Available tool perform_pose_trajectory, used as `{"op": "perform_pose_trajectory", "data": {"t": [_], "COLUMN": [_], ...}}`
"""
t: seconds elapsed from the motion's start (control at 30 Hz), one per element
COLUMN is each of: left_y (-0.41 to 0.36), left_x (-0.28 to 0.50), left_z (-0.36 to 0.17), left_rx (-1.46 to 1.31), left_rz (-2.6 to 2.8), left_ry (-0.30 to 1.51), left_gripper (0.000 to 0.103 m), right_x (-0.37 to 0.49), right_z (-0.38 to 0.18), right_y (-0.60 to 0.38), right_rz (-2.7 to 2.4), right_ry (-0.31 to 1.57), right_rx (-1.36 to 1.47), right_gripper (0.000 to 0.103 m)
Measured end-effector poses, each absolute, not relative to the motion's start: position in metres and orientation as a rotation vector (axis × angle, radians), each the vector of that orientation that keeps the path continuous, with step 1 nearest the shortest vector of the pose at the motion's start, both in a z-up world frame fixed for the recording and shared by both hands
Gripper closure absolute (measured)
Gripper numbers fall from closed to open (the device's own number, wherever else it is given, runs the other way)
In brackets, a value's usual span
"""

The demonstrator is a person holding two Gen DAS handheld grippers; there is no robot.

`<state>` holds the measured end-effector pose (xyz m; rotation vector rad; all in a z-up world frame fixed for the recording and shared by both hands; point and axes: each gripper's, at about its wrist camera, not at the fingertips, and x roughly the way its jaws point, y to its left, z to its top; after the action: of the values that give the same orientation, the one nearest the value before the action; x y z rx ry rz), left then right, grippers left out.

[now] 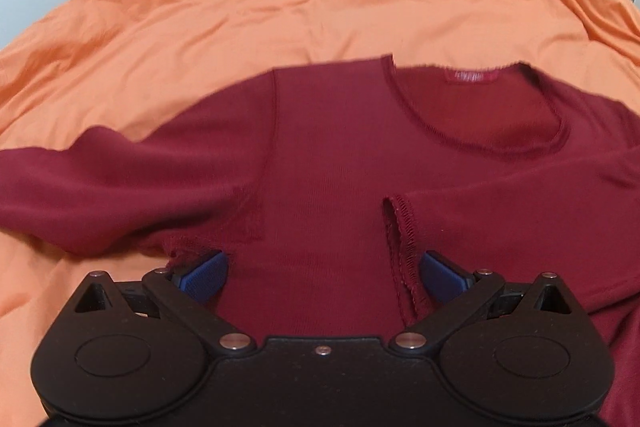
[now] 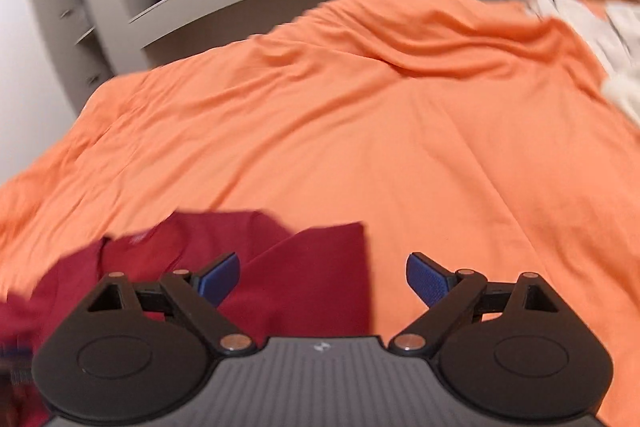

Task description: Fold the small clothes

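A dark red long-sleeved top (image 1: 332, 147) lies front up on the orange bed sheet (image 1: 280, 7), neckline at the far right and one sleeve stretched out to the left. The other sleeve is folded across the body, its stitched cuff (image 1: 400, 227) near my left gripper (image 1: 322, 277). That gripper is open, hovering low over the top's body, blue pads on either side of the fabric. My right gripper (image 2: 322, 281) is open and empty, above the top's folded right edge (image 2: 312, 267) and the sheet (image 2: 360, 127).
The orange sheet covers the whole bed. A pile of white and orange cloth (image 2: 592, 19) lies at the far right corner. Grey cabinets and shelves (image 2: 100, 7) stand beyond the bed's far edge.
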<state>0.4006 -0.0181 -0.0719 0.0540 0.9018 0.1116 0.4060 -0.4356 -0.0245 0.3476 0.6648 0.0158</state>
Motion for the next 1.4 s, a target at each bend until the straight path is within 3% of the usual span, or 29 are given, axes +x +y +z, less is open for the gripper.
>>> {"op": "perform_pose_trajectory", "data": {"t": [0.13, 0.2, 0.27, 0.33, 0.53, 0.67, 0.73, 0.8, 0.83, 0.87, 0.93, 1.03, 1.2, 1.3, 1.37, 1.4], "left_y": [-0.017, -0.017, -0.016, -0.016, -0.018, -0.018, -0.018, -0.018, -0.018, -0.018, -0.018, -0.019, -0.019, -0.019, -0.018, -0.018], "left_x": [0.399, 0.399, 0.398, 0.398, 0.397, 0.397, 0.397, 0.397, 0.397, 0.396, 0.397, 0.397, 0.397, 0.396, 0.396, 0.396], "left_z": [-0.075, -0.076, -0.076, -0.076, -0.076, -0.076, -0.076, -0.077, -0.077, -0.077, -0.077, -0.077, -0.077, -0.077, -0.078, -0.078], "left_rx": [0.057, 0.056, 0.049, 0.046, 0.051, 0.053, 0.052, 0.055, 0.056, 0.056, 0.054, 0.056, 0.054, 0.052, 0.049, 0.050], "left_rz": [0.112, 0.111, 0.110, 0.110, 0.108, 0.109, 0.109, 0.109, 0.109, 0.109, 0.109, 0.109, 0.108, 0.108, 0.107, 0.107], "left_ry": [0.898, 0.899, 0.898, 0.894, 0.881, 0.881, 0.880, 0.882, 0.881, 0.881, 0.881, 0.882, 0.881, 0.880, 0.879, 0.879], "left_gripper": [0.000, 0.000, 0.000, 0.000, 0.000, 0.000, 0.000, 0.000, 0.000, 0.000, 0.000, 0.000, 0.000, 0.000, 0.000, 0.000], "right_x": [0.434, 0.442, 0.444, 0.442, 0.431, 0.439, 0.435, 0.426, 0.417, 0.407, 0.386, 0.353, 0.327, 0.324, 0.324, 0.324], "right_z": [-0.048, -0.059, -0.066, -0.065, -0.031, -0.038, -0.038, -0.032, -0.028, -0.024, -0.018, -0.018, -0.048, -0.068, -0.074, -0.075], "right_y": [-0.460, -0.466, -0.469, -0.466, -0.438, -0.420, -0.419, -0.420, -0.420, -0.420, -0.417, -0.405, -0.370, -0.350, -0.341, -0.340], "right_rz": [-0.010, 0.007, 0.032, 0.015, -0.060, -0.072, -0.059, -0.039, -0.028, -0.017, 0.012, 0.019, -0.019, -0.062, -0.081, -0.087], "right_ry": [0.711, 0.730, 0.741, 0.731, 0.614, 0.653, 0.673, 0.659, 0.649, 0.645, 0.641, 0.667, 0.711, 0.657, 0.615, 0.603], "right_rx": [0.450, 0.498, 0.541, 0.502, 0.281, 0.169, 0.171, 0.165, 0.156, 0.140, 0.088, -0.022, -0.248, -0.362, -0.384, -0.376], "right_gripper": [0.027, 0.047, 0.078, 0.095, 0.099, 0.095, 0.084, 0.062, 0.044, 0.033, 0.027, 0.010, 0.012, 0.037, 0.063, 0.068]}}
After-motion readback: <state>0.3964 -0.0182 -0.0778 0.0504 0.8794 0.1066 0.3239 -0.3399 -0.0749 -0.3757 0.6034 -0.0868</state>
